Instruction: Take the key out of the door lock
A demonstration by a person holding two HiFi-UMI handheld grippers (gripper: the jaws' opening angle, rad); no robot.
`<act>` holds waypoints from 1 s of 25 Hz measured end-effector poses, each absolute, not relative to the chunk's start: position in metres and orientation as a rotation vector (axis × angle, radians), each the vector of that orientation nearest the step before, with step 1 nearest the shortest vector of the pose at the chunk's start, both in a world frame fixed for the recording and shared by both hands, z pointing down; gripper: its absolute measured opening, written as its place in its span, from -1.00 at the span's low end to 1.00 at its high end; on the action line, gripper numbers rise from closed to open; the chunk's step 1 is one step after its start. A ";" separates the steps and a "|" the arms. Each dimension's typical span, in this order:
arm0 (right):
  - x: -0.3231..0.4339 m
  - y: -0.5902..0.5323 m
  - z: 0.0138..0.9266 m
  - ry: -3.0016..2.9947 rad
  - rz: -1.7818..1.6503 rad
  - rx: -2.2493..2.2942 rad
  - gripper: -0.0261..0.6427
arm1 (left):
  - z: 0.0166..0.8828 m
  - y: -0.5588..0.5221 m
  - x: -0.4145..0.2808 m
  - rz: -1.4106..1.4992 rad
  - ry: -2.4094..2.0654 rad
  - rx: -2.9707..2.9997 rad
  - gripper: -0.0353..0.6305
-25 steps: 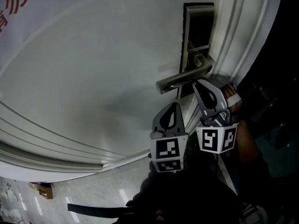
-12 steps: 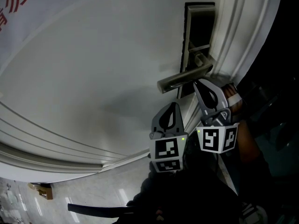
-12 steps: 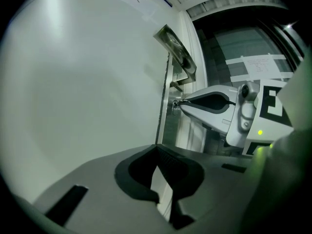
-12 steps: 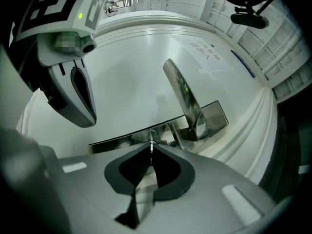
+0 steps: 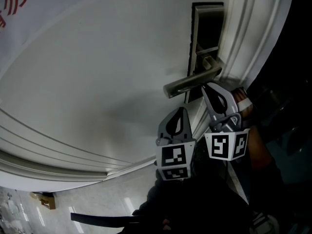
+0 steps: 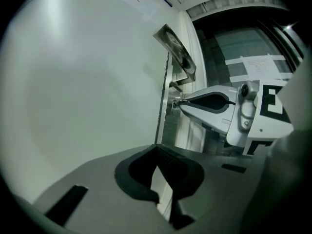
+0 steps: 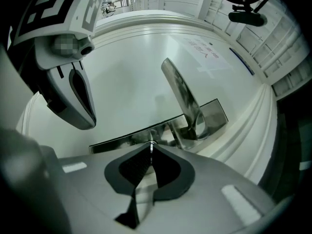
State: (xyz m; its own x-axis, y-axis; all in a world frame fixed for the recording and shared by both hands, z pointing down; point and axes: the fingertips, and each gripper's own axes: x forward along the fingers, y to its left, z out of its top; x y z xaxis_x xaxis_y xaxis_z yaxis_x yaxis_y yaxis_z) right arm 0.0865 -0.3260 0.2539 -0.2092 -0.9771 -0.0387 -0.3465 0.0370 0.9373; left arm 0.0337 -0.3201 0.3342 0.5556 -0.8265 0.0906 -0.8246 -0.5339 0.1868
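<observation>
The right gripper's (image 7: 151, 149) jaws are pinched on the key (image 7: 151, 144), which sits in the steel lock plate (image 7: 122, 139) just beside the lever handle (image 7: 180, 94). The left gripper (image 6: 157, 150) hangs clear of the white door (image 5: 97, 82), its jaws pressed together on nothing. Only the left gripper view shows the plate edge-on, with the right jaw tips against it.

I've got a white notice (image 5: 34, 13) with red characters top-left, and a small brown block (image 5: 45, 199) on the pale floor (image 5: 102, 201).
</observation>
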 end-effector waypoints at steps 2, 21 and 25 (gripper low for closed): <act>0.086 -0.326 0.254 -1.641 -1.174 1.365 -0.89 | 0.334 -0.321 0.033 -0.014 -1.391 2.581 -0.89; 0.086 -0.326 0.256 -1.500 -1.298 1.247 -0.89 | 0.332 -0.322 0.030 -0.017 -1.394 2.590 -0.89; 0.086 -0.325 0.257 -1.462 -1.331 1.200 -0.89 | 0.332 -0.322 0.031 -0.015 -1.393 2.588 -0.89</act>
